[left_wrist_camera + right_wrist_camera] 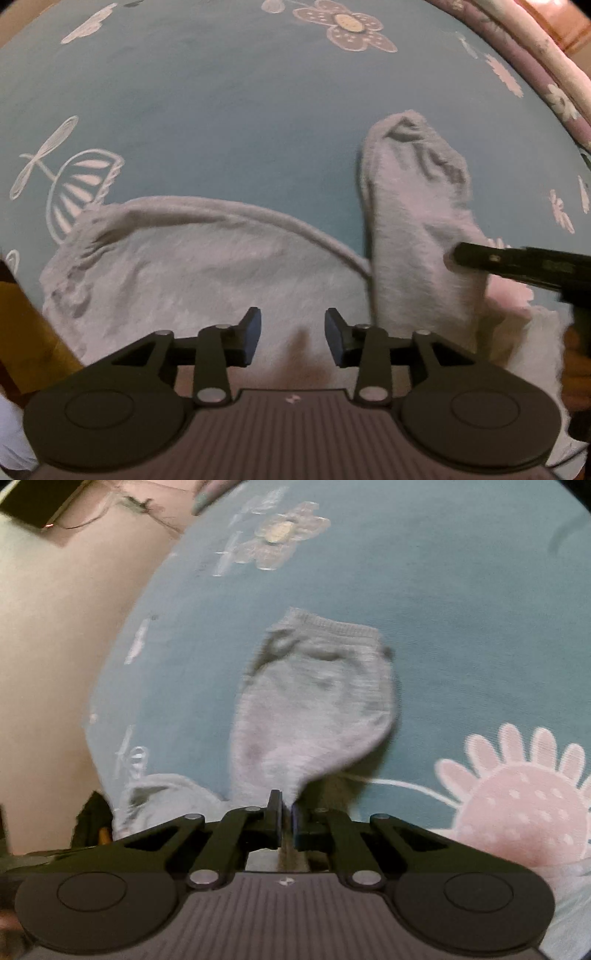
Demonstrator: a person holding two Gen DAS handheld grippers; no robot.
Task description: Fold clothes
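Right wrist view – our right gripper (285, 814) is pinching the sleeve (314, 709) of the grey garment (207, 266), spread on the blue flowered sheet (221, 110). Our left gripper (293, 336) hangs over it – jaws apart, nothing between them.

Lighting: dim, warm indoor light, soft and even; no glare. Shadows: faint, short, beneath the garment (207, 266) folds and sleeve (317, 701). Colour: muted, slightly pink-grey cast. Blur: motion smear in both views, strongest on the sleeve edges and the sheet (221, 110) print. Distortion: heavy fisheye bending toward the rims, dark corners. Sharpest: near gripper bodies.
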